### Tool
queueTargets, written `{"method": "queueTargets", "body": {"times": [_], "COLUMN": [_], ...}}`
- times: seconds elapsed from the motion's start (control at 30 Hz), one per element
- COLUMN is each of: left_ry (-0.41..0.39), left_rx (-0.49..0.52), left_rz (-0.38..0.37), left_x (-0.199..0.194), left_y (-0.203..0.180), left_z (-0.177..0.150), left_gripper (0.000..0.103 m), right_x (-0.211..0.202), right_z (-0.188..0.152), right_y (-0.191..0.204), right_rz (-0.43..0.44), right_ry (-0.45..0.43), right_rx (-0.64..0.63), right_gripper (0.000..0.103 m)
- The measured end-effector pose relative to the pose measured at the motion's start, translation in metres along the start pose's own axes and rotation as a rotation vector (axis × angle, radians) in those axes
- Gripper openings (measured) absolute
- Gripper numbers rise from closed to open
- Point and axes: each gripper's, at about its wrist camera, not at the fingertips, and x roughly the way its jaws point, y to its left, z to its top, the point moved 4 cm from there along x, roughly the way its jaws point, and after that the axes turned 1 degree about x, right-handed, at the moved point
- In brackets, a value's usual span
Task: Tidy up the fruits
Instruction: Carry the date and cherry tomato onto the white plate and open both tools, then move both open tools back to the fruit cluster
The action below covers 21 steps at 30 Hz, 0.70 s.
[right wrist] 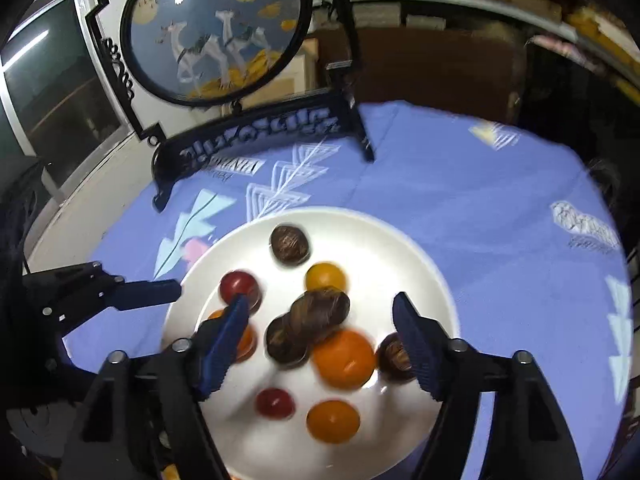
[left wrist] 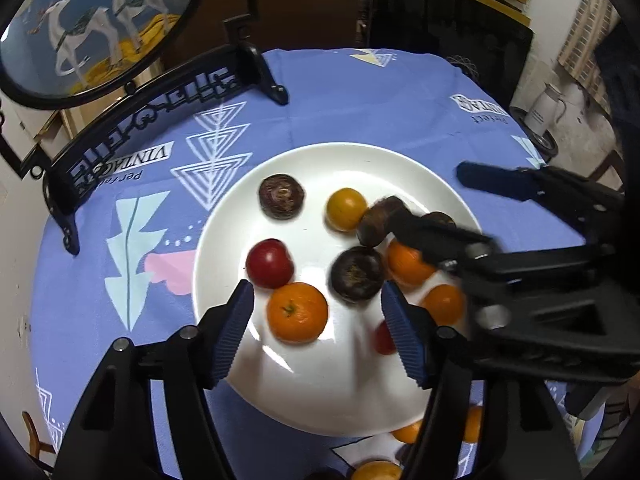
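A white plate (left wrist: pixel 344 396) on a blue cloth holds several fruits: oranges (left wrist: pixel 297 312), red fruits (left wrist: pixel 269 263), a yellow one (left wrist: pixel 346 209) and dark brown ones (left wrist: pixel 281 195). My left gripper (left wrist: pixel 318 332) is open just above the plate's near side, with an orange between its fingers' line. My right gripper (right wrist: pixel 326 344) is open over the plate (right wrist: pixel 384 248); a blurred brown fruit (right wrist: pixel 320 312) lies between its fingers, not gripped. In the left wrist view the right gripper (left wrist: pixel 432 204) comes in from the right over the fruits.
A black ornamental stand with a round deer painting (left wrist: pixel 96 20) stands at the table's far left edge (right wrist: pixel 224 36). More oranges (left wrist: pixel 376 470) lie on the cloth near the plate's front. A white jug (left wrist: pixel 546 106) is off the table at right.
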Motion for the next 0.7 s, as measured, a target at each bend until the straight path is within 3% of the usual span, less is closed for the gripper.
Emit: {"method": "queueTargets", "body": {"times": [0.43,0.7], "left_ry": [-0.020,-0.053], "left_rx": [-0.029,-0.034], "left_rz": [0.010,0.024], "left_x": [-0.019,-0.046], "left_y": [0.009,0.016], "left_z": [-0.012,-0.036], "left_gripper": [0.069,0.073], "right_x": [-0.044,-0.080], "right_z": [-0.034,-0.092], "right_y": [-0.019,0.004], "right_rz": [0.006,0.029], "right_ry": [0.000,0.040], "right_rx": [0.084,0.074], "right_gripper": [0.075,0.075]}}
